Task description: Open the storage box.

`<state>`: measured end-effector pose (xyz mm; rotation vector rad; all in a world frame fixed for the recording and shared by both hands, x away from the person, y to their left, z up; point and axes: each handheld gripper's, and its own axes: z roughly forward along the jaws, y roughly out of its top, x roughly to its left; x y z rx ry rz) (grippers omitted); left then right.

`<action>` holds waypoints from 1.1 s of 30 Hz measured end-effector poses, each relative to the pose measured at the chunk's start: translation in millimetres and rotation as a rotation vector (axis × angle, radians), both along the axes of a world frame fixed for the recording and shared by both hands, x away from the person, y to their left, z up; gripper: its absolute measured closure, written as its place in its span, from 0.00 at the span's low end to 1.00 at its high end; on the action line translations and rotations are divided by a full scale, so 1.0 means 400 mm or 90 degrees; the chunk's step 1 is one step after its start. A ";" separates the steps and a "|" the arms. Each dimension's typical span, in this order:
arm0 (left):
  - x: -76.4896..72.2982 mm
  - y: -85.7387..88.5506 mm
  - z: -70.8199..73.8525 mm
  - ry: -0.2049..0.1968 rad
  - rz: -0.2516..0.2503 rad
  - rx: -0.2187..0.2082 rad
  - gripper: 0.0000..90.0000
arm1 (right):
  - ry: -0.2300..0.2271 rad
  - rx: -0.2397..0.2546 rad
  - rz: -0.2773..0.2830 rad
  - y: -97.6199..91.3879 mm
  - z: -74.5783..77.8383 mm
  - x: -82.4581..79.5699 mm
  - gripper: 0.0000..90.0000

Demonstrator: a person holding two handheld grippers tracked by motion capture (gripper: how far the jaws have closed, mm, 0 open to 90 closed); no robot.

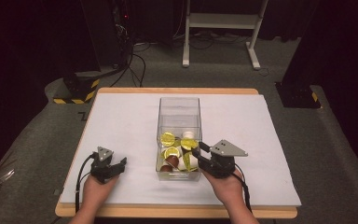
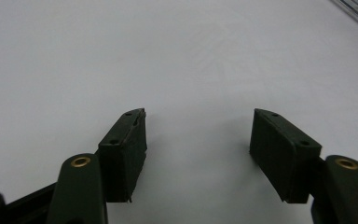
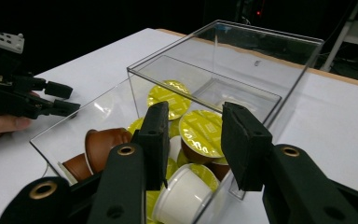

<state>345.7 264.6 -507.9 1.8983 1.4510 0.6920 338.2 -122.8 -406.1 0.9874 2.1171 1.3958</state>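
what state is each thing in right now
clear box: upright, top open, part filled
coffee capsules: loose in the box's near end, some foil up
left gripper: jaws open, empty, over the white mat
right gripper: jaws open, nothing held, above the capsules

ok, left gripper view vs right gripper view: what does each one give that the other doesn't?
Left gripper view: the left tongs, open with nothing between them, over bare white tabletop.

Right gripper view: the right tongs open above the clear plastic box of yellow-lidded coffee capsules, brown and white among them.

Both: the white tabletop and the left tongs, seen farther off in the right gripper view.
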 end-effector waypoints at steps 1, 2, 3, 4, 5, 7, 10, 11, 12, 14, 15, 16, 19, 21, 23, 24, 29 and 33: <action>0.000 0.000 0.000 0.000 0.000 0.000 0.41 | 0.000 0.000 0.003 0.005 0.000 -0.001 0.69; 0.000 0.000 0.000 0.000 0.000 0.000 0.41 | 0.001 -0.001 0.008 0.009 0.001 -0.003 0.69; 0.000 0.000 0.000 0.000 0.000 0.000 0.41 | 0.000 -0.001 0.012 0.014 0.001 -0.004 0.69; 0.000 0.000 0.000 0.000 0.000 0.000 0.41 | 0.001 -0.004 0.015 0.017 0.001 -0.005 0.69; 0.000 0.000 0.000 0.000 0.000 0.000 0.41 | 0.004 -0.004 0.018 0.022 0.001 -0.007 0.69; 0.000 0.000 0.000 0.000 0.000 -0.001 0.41 | 0.005 -0.005 0.026 0.031 0.000 -0.010 0.68; 0.000 0.000 0.000 0.000 0.000 -0.001 0.41 | 0.009 -0.009 0.036 0.046 -0.004 -0.011 0.68; 0.000 0.000 0.000 0.000 0.000 -0.001 0.41 | 0.011 -0.010 0.039 0.048 -0.005 -0.011 0.68; 0.000 0.000 0.000 0.000 -0.001 0.000 0.41 | 0.012 -0.011 0.041 0.053 -0.006 -0.011 0.67; 0.000 0.000 0.000 0.000 -0.001 0.000 0.41 | 0.016 -0.015 0.045 0.060 -0.008 -0.012 0.67; 0.000 0.000 0.000 0.000 -0.001 0.000 0.41 | 0.017 -0.017 0.048 0.064 -0.008 -0.013 0.66; 0.000 0.000 0.000 0.000 -0.001 0.000 0.41 | 0.019 -0.018 0.049 0.068 -0.008 -0.013 0.66; 0.000 0.000 0.000 0.000 -0.001 -0.001 0.41 | 0.023 -0.024 0.057 0.078 -0.008 -0.014 0.65; 0.000 0.000 0.000 0.000 -0.001 -0.001 0.41 | 0.024 -0.028 0.061 0.085 -0.009 -0.014 0.64; 0.000 0.000 0.000 0.000 -0.001 -0.001 0.41 | 0.027 -0.031 0.067 0.092 -0.011 -0.013 0.63; 0.000 0.000 0.000 0.000 -0.001 -0.001 0.41 | 0.030 -0.034 0.069 0.096 -0.011 -0.014 0.63; 0.000 0.000 0.000 0.000 -0.001 -0.002 0.41 | 0.034 -0.042 0.079 0.111 -0.013 -0.015 0.61; 0.000 0.000 0.000 0.000 -0.001 -0.002 0.41 | 0.042 -0.051 0.082 0.123 -0.016 -0.015 0.59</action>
